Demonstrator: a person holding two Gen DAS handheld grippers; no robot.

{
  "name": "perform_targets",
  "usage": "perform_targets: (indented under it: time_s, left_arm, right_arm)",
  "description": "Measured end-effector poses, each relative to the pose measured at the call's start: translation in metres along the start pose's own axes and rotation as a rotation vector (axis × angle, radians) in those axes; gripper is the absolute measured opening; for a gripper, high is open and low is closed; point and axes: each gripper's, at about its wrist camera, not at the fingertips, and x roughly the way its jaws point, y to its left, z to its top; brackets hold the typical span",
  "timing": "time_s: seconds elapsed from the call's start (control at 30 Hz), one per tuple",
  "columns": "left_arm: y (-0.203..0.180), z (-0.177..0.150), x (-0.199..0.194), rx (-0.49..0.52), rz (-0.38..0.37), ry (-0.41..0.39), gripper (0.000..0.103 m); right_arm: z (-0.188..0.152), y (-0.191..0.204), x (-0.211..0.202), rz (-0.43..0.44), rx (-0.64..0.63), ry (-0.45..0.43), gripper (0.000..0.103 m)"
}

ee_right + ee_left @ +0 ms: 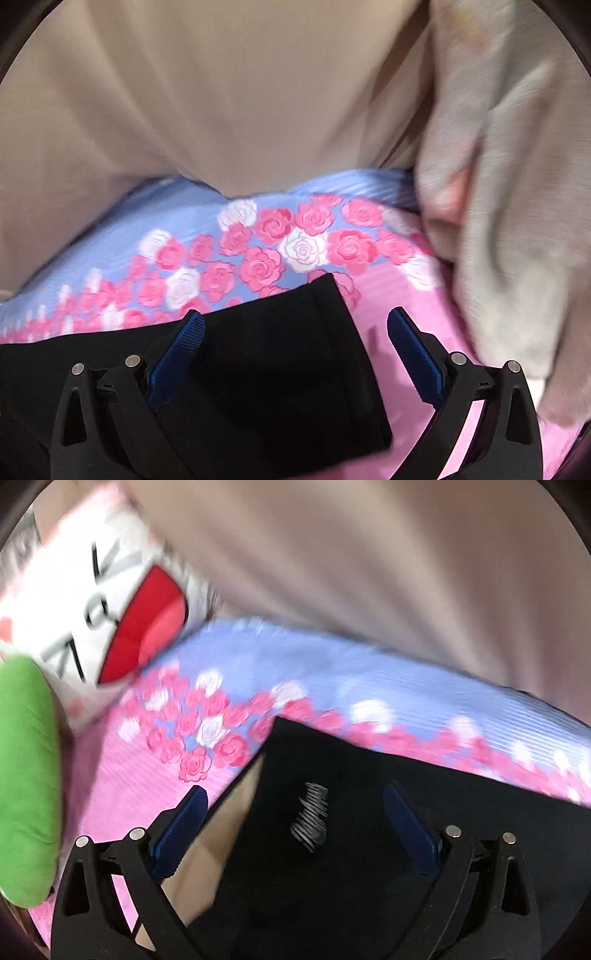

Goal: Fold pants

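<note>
Pants (280, 354): black, soft, light, prob limp knit; lie flat on floral bedsheet (258, 236), under/betw both jaw pairs. Left gripper (295, 827) & right gripper (295, 350) both spread wide, holding nothing. Best pinch at hem corner/edge. No containers in view

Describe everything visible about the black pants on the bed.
The black soft-fabric pants lie flat on the pink and blue rose-print bedsheet. One squared end with a hemmed edge shows in the right wrist view; the left wrist view shows a small white scribbled logo and a beige lining or underside at one edge. Both the left tool and right tool hang open above the cloth, gripping nothing.
</note>
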Motion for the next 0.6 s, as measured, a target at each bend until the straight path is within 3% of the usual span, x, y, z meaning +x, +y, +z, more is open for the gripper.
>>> perform_targets:
  time_s: [0.03,0.13,0.17,0.2,0.23,0.27,0.3,0.4,0.6]
  left_arm:
    - [0.007,0.005,0.014,-0.033,-0.028,0.035,0.094]
    - [0.015,0.010,0.046,-0.100,-0.091,0.115,0.093]
    - [0.016,0.014,0.057,-0.120,-0.104,0.132,0.092]
    - [0.015,0.016,0.060,-0.117,-0.069,0.111,0.077]
    - [0.015,0.019,0.062,-0.114,-0.061,0.103,0.071]
    - [0.014,0.024,0.062,-0.112,-0.078,0.101,0.056]
    - [0.016,0.027,0.058,-0.116,-0.092,0.105,0.031]
    - [0.024,0.026,0.037,-0.122,-0.155,0.115,0.021]
    - [0.049,-0.015,-0.069,-0.065,-0.308,-0.021,0.013]
  right_arm:
    - [0.001,0.004,0.012,-0.020,-0.015,0.025,0.096]
    - [-0.001,0.018,0.025,-0.045,-0.059,0.019,0.072]
    - [-0.003,0.024,0.023,-0.041,-0.071,-0.001,0.050]
    - [-0.004,0.027,0.022,-0.024,-0.074,-0.003,0.032]
    - [-0.005,0.030,0.020,0.039,-0.061,0.001,0.012]
    - [-0.005,0.035,0.016,0.054,-0.050,-0.002,0.012]
    - [-0.006,0.040,0.011,0.039,-0.064,-0.016,0.012]
    - [-0.009,0.051,-0.019,0.051,-0.088,-0.086,0.012]
    - [-0.024,0.037,-0.107,0.123,-0.075,-0.210,0.012]
